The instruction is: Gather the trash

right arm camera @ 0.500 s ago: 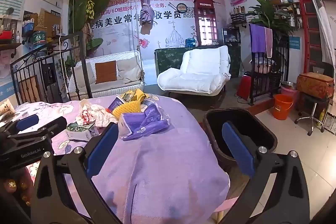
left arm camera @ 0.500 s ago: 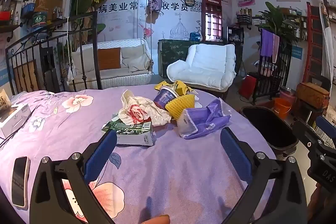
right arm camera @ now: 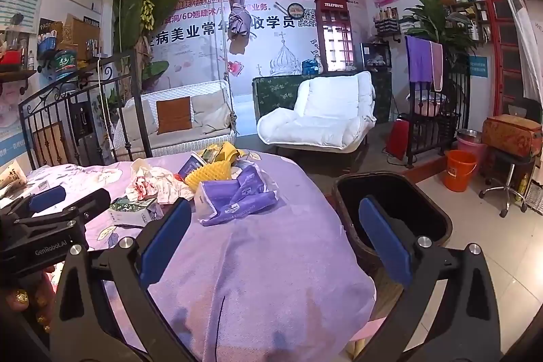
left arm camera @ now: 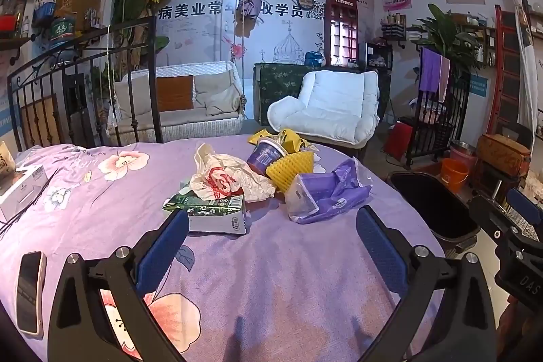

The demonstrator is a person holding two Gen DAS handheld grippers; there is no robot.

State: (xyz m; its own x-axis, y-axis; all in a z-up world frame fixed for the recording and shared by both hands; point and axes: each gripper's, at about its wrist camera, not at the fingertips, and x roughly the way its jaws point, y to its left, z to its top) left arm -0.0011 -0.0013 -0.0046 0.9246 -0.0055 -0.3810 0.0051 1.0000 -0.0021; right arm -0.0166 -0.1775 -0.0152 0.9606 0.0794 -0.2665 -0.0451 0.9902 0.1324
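The left tongs [left arm camera: 271,246] hang released above the round surface draped in a lilac floral cloth [left arm camera: 271,294], their blue-padded fingers [left arm camera: 163,250] spread wide with nothing between them. The right tongs [right arm camera: 271,241] are likewise released and empty, poised over the cloth's right edge; their left pad sits over the cloth and their right pad over the mouth of the black plastic waste bin [right arm camera: 437,209], which stands on the tiled floor just beside the surface.

The trash lies in one loose heap toward the far side of the surface, ahead of both tongs and touched by neither. Nearest the left tongs is a flattened green-and-white paper carton [left arm camera: 213,212], lying flat. A crumpled white plastic bag with red print [left arm camera: 220,178] rests partly on top of it. Behind that, a purple plastic yoghurt cup [left arm camera: 266,155] lies tipped on its side against a yellow foam fruit net [left arm camera: 292,168], with yellow wrappers [left arm camera: 288,138] at the far edge. On the right of the heap is a crumpled purple-and-clear plastic wrapper [left arm camera: 325,195], the piece closest to the bin.

A smartphone [left arm camera: 29,290] lies face up at the left edge of the cloth, well apart from the heap, and a white cardboard box [left arm camera: 20,192] sits farther back on that side.
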